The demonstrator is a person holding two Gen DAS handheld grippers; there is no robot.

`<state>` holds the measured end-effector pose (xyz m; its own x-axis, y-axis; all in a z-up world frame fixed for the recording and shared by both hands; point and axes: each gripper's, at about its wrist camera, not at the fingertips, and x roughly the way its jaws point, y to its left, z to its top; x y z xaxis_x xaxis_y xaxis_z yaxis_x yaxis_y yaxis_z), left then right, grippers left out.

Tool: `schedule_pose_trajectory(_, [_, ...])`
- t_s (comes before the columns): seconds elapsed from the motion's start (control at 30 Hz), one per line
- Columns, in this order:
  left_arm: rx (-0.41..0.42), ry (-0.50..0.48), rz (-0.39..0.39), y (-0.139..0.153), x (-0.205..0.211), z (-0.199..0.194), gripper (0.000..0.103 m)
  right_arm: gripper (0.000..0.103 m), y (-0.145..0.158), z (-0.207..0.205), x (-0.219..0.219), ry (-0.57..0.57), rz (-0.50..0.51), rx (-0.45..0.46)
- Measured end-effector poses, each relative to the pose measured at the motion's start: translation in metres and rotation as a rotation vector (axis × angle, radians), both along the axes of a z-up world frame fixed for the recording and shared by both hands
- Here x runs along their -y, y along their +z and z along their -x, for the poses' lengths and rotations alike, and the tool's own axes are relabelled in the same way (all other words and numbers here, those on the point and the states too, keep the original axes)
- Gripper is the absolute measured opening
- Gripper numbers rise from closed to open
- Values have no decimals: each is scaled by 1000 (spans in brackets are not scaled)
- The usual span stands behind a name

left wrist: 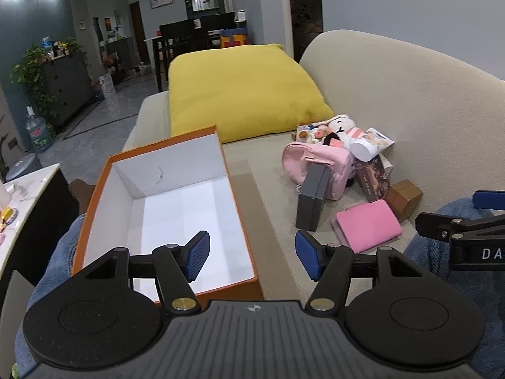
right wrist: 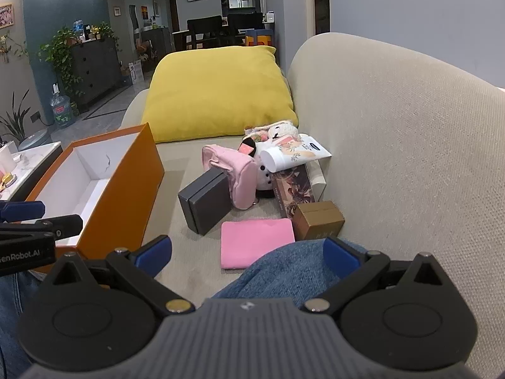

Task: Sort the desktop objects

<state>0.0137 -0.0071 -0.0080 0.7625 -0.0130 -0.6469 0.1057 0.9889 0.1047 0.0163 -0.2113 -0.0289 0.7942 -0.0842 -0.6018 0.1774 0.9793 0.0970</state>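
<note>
Both grippers (left wrist: 252, 257) (right wrist: 247, 257) are black with blue ribbed pads (left wrist: 198, 255), brass pivot screws (left wrist: 181, 303), white lettering; blue denim legs (right wrist: 293, 270).

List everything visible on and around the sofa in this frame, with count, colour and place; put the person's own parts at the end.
storage box: 1, orange outside, white inside, open, nothing inside, on the sofa seat's left side.
cushion: 1, yellow, at the sofa's far end.
flat box: 1, dark grey, leaning on the pink pouch.
pouch: 1, pink, mid pile.
folded cloth: 1, pink, nearest, flat on the seat.
cardboard box: 1, brown, beside the cloth.
tube: 1, white, atop the pile.
patterned box: 1, dark brown, under the tube.
plush toys: count unclear, white and mixed, behind the pouch.
sofa: 1, beige.
left gripper: open, holds nothing.
right gripper: open, holds nothing.
</note>
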Motion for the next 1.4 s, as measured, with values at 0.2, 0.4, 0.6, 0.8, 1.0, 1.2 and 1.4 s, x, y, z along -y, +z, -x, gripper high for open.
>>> schedule_pose_trajectory(0.2, [-15, -29, 10, 2, 1, -11, 70, 86, 3, -9, 6, 41, 29, -22])
schedule_pose_trajectory(0.4, [-51, -79, 17, -1, 6, -35, 64, 68, 3, -31, 16, 70, 13, -66])
schedule_pose_trajectory(0.6, [-112, -156, 46, -5, 12, -67, 64, 57, -5, -64, 38, 73, -58, -157])
schedule_pose_trajectory(0.8, [-163, -224, 45, -11, 23, -109, 64, 55, -12, -103, 51, 84, -90, -194])
schedule_pose_trajectory(1.0, [-207, -243, 116, -8, 32, -163, 64, 49, -12, -145, 69, 58, -113, -191])
schedule_pose_trajectory(1.2, [-228, -247, 126, -7, 46, -218, 64, 47, -3, -187, 84, 39, -104, -172])
schedule_pose_trajectory(1.4, [-252, -347, 74, -12, 64, -268, 64, 47, -5, -233, 99, 24, -116, -199])
